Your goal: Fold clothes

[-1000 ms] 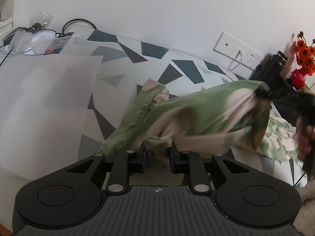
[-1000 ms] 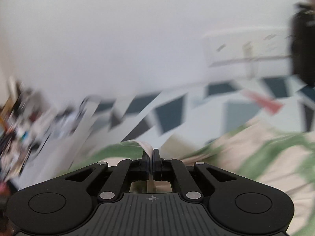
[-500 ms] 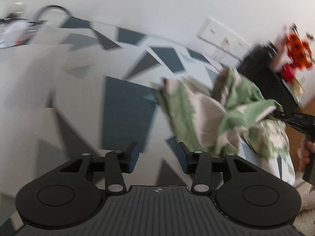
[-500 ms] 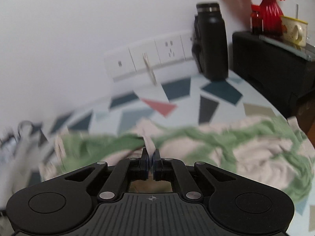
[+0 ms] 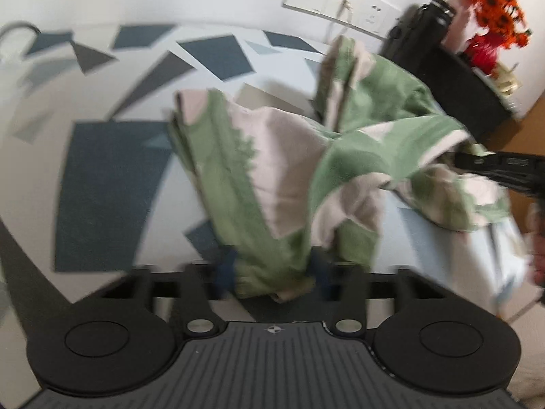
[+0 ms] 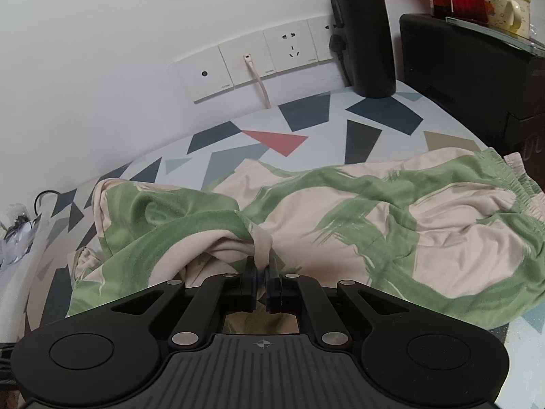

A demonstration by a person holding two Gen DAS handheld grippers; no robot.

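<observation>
**Left wrist view is a blurry mess, right one's clear**

One green-and-cream garment [image 5: 272,170] lies crumpled on the patterned table [image 5: 112,187]. The left gripper [image 5: 272,272] is closing with a bunched fold between its jaws; blur hides whether the pads press on it. The right gripper [image 6: 260,272] is pinched tight on a cream edge. There is one black bottle [image 6: 368,34] and four wall plates [image 6: 259,58]; no readable writing.

Each camera sits just behind its own fingers and looks steeply down, close over the patterned worktop [image 6: 381,116]. Both face the white wall, sharing the sockets [image 6: 259,58], the black bottle [image 6: 368,34], the red vase [image 5: 483,51] and the green-and-cream garment [image 6: 374,211]; the left view looks across from further left
</observation>
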